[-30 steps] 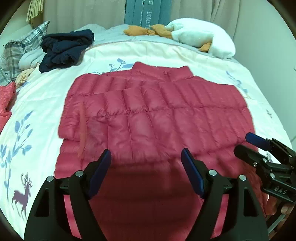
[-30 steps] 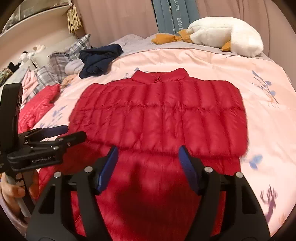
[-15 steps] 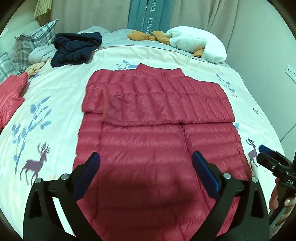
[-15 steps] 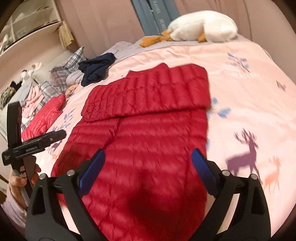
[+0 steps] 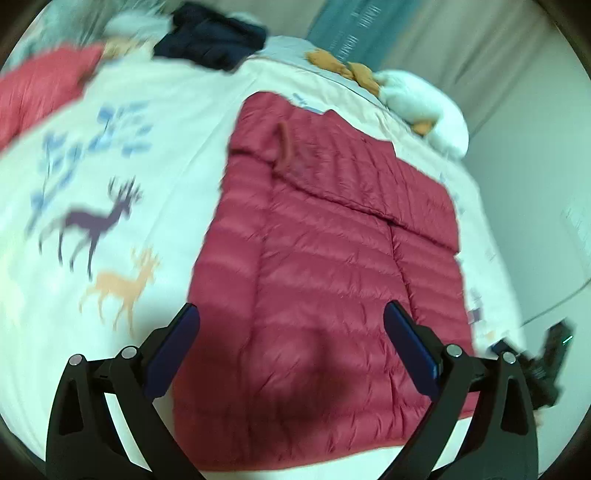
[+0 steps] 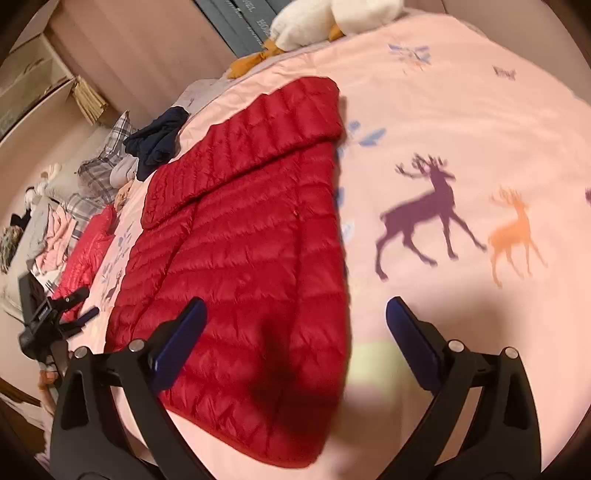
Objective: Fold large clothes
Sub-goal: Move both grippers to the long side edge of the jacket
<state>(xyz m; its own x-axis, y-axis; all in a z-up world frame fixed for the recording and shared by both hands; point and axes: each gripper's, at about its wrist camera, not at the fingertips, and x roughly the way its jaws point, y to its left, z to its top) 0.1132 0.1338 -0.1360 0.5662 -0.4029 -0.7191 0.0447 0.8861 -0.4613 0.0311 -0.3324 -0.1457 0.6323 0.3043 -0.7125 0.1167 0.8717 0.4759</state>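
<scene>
Red quilted jacket [image 5: 325, 266]: it lies flat on the bed's deer-print cover [image 5: 110, 206], sleeves already folded across the chest in a band near the collar, hem toward the bed's near edge.

Change: a moment ago both claws hung together over the middle of the jacket; now they have drawn back toward the hem and spread apart, one to each bottom corner. The pictures are blurred, so both are moving.

Meaning: to my eye the sleeve fold is done and the next fold, hem up toward the collar, is about to be set up. Nothing is gripped yet.

Left gripper [image 5: 291, 343]: jaws spread wide and empty, hovering above the jacket's hem on its left half, not touching the fabric as far as I can tell.

Right gripper [image 6: 295, 339]: also released and empty, straddling the jacket's right edge, one finger over red fabric, the other over bare cover.

Risk: puffy down is slippery; a shallow pinch at the corners may slide off.

Beyond the jacket: a dark navy garment [image 5: 210, 35] past the collar end, a white plush goose [image 6: 332, 18] at the headboard side, and a second red garment [image 6: 86, 254] to the jacket's left.
</scene>
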